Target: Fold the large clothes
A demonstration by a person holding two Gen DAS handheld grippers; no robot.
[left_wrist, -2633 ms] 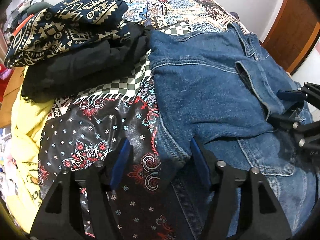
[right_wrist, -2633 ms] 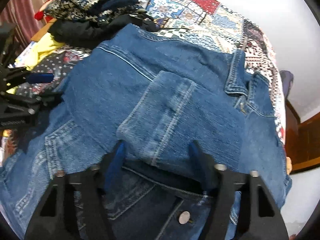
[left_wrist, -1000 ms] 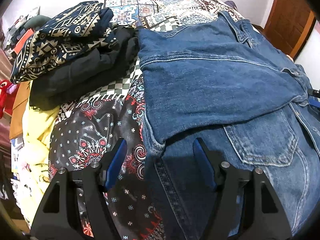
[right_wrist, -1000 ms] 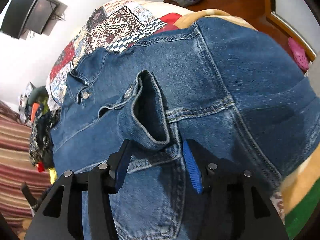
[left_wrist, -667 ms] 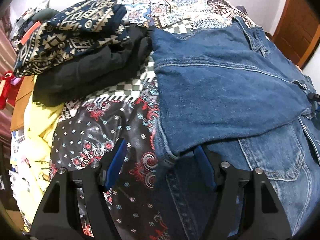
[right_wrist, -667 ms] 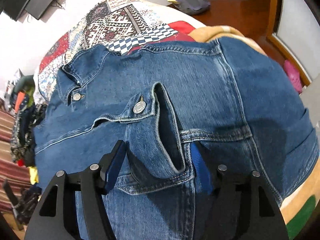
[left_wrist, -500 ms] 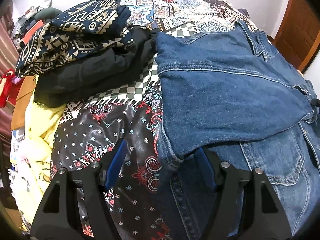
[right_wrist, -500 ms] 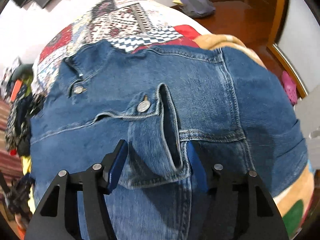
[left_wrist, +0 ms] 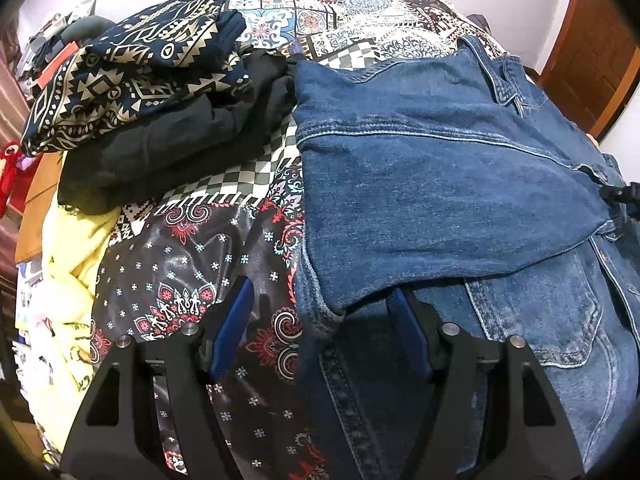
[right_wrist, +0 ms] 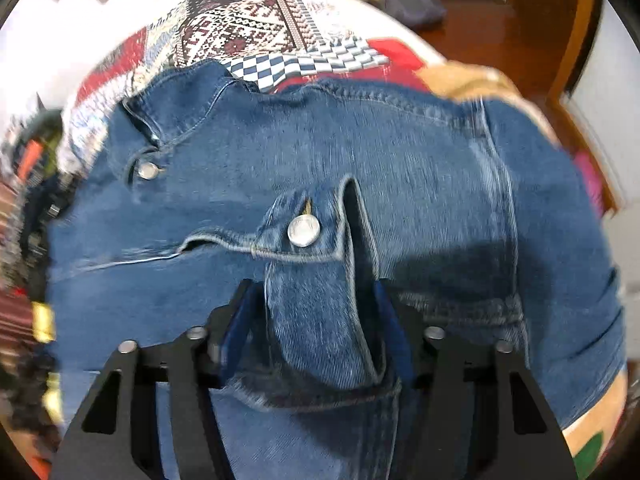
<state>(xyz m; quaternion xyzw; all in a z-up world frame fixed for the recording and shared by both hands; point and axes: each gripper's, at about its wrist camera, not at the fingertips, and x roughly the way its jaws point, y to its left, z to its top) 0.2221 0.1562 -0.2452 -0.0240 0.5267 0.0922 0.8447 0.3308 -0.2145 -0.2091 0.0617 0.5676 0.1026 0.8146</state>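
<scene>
The denim jacket [left_wrist: 440, 184] lies spread on the patterned bedspread [left_wrist: 224, 248], filling the right half of your left wrist view, with one sleeve folded across its body. In your right wrist view the cuff [right_wrist: 316, 300] of that sleeve stands up as an open loop, its metal button [right_wrist: 304, 231] facing you, directly between the blue pads of your right gripper [right_wrist: 316, 332].

Your right gripper points steeply down at the jacket, and its jaws are closing around the cuff. The pad on the right side of that view looks to be against the cuff's edge, while a sliver of shadow shows between the left-hand pad and the denim, so you cannot yet call it a firm pinch. That view is smeared with motion blur, most of all along its left edge.

Your left gripper [left_wrist: 320, 332] also tilts steeply downward, at the jacket's near left corner. Its jaws stand wide apart. The folded sleeve's lower corner and the jacket's side edge hang between the pads, but neither pad presses on the cloth; the left-hand pad sits over bare bedspread.

Beyond the jacket, to the left in that view, a navy geometric-print cloth [left_wrist: 132, 72] lies on top of a black garment [left_wrist: 176, 140], with a yellow cloth [left_wrist: 68, 264] at the bed's edge. A wooden door [left_wrist: 592, 64] stands at the far right.
</scene>
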